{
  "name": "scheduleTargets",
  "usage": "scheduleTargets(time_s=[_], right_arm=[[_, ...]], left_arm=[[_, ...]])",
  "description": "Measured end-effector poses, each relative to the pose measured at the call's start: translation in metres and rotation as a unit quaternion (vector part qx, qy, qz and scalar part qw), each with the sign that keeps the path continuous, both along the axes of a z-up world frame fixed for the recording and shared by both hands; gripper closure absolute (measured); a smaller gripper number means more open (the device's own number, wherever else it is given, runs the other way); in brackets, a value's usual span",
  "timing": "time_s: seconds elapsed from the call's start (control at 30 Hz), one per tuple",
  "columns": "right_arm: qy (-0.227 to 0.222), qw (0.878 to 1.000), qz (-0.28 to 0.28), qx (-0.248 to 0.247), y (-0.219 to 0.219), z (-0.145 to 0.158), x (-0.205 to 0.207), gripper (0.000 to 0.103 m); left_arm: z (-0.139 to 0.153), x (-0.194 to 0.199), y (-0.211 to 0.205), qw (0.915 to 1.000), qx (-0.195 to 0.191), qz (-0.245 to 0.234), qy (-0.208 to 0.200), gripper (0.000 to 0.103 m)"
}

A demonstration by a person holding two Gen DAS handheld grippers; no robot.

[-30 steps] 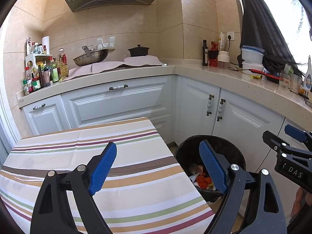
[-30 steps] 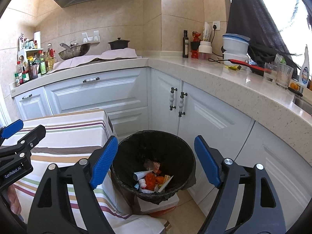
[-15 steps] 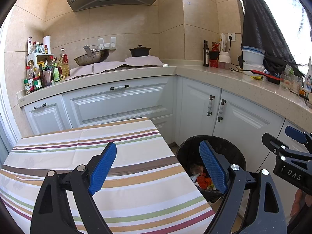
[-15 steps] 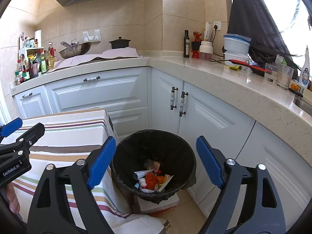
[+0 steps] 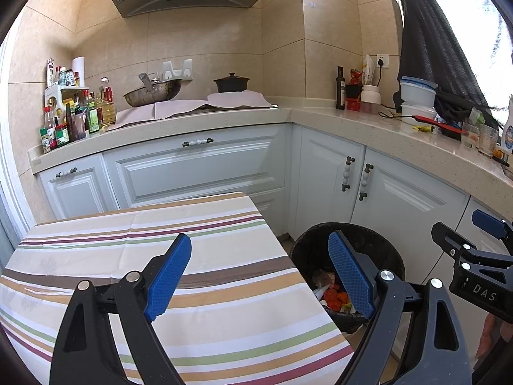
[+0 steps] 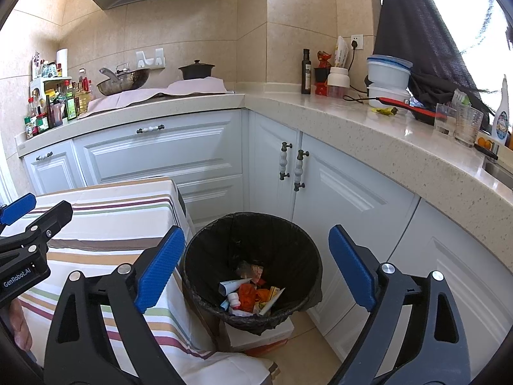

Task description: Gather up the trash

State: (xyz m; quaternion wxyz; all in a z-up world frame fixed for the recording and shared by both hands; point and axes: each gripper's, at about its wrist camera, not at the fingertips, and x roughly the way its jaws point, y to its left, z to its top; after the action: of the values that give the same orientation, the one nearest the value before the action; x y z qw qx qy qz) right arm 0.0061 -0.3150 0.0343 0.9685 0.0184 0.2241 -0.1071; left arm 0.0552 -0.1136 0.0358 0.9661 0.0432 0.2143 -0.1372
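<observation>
Above the bin (image 6: pixel 253 256), the right tool (image 6: pixel 255 269) tilts downward, its empty jaws opening, while the left tool (image 5: pixel 259 276) beside it gapes empty over the table (image 5: pixel 224 288).

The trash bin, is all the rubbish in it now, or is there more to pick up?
Looks nearly done: the trash bin holds a pile of wrappers, and no rubbish shows on the striped tablecloth. The left gripper is open and empty; the right gripper, above the bin, is opening with nothing between its jaws.
</observation>
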Motion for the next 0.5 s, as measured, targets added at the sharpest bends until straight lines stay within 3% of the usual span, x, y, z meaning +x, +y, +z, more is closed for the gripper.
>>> scheduleTargets(time_s=[0.5], right_arm=[[0.001, 1.000, 0.000, 0.001, -0.0008, -0.0013, 0.0010, 0.013]], left_arm=[[-0.0006, 0.0004, -0.0052, 1.0000, -0.002, -0.005, 0.002, 0.018]])
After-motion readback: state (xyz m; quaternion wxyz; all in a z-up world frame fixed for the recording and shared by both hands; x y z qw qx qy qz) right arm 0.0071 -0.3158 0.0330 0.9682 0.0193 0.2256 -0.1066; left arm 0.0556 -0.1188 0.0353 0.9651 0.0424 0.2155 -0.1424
